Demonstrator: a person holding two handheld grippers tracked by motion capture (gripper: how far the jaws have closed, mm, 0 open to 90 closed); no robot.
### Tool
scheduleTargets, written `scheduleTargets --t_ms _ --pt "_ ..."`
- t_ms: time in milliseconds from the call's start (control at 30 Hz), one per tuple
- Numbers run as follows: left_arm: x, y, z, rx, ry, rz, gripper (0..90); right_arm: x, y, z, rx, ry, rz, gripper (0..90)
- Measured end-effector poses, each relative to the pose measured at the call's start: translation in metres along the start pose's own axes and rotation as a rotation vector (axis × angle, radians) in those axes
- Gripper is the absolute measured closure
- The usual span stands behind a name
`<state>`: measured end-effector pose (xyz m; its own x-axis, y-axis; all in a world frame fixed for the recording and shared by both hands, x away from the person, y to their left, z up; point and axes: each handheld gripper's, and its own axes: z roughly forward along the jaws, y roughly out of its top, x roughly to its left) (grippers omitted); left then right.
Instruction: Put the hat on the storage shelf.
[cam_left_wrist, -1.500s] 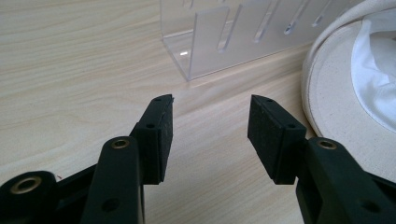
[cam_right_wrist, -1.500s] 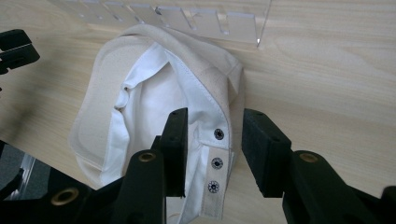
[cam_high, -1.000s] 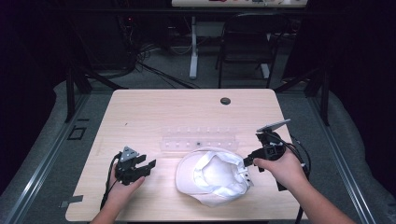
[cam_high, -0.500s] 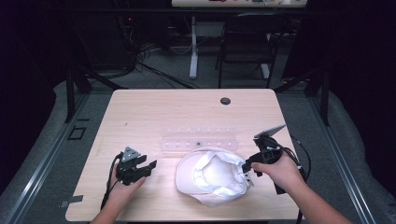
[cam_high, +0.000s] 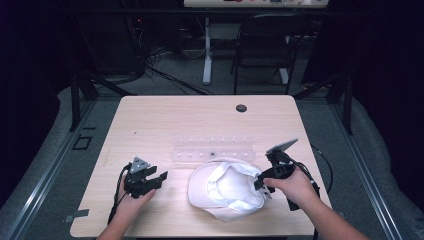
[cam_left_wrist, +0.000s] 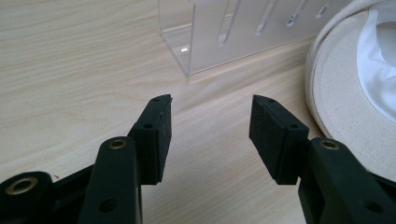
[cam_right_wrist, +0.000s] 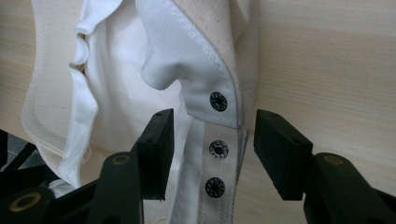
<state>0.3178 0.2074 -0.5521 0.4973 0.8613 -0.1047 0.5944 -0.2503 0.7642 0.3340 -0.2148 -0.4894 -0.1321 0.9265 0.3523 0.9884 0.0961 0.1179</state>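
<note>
A white cap lies upside down on the wooden table, its inner lining facing up. My right gripper is open at the cap's right edge. In the right gripper view its jaws straddle the cap's snap strap, with dark snaps between them, not pinched. My left gripper rests open on the table to the left of the cap. In the left gripper view, bare wood lies between its pads and the cap's brim is off to the right.
A clear acrylic rack with slots stands just behind the cap, also seen as the clear acrylic rack ahead of the left jaws. A dark round hole sits near the table's far edge. Chairs and cables lie beyond the table.
My right gripper has shifted slightly down and in toward the cap's right edge. The left gripper and the cap have stayed put.
</note>
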Motion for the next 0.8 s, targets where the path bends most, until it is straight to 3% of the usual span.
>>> scheduleTargets --t_ms 267,333,467,500,700,800 --pt "0.000 0.000 0.000 0.004 0.000 0.003 49.4 0.000 0.001 0.008 0.055 0.035 -0.006 48.4" --pt "0.000 0.000 0.000 0.005 0.001 0.004 49.4 0.002 0.001 0.007 0.032 0.045 0.019 49.0" --pt "0.000 0.000 0.000 0.004 0.001 0.001 49.4 0.000 0.003 0.000 0.046 0.074 0.018 49.4" --pt "0.000 0.000 0.000 0.004 0.001 0.000 49.4 0.001 0.002 -0.001 0.015 0.090 0.048 50.0" --pt "0.000 0.000 0.000 0.004 0.003 0.003 49.4 0.001 0.006 -0.013 0.025 0.118 0.056 60.6" --pt "0.000 0.000 0.001 0.004 0.003 0.002 49.4 0.004 0.007 -0.014 0.011 0.122 0.091 68.1"
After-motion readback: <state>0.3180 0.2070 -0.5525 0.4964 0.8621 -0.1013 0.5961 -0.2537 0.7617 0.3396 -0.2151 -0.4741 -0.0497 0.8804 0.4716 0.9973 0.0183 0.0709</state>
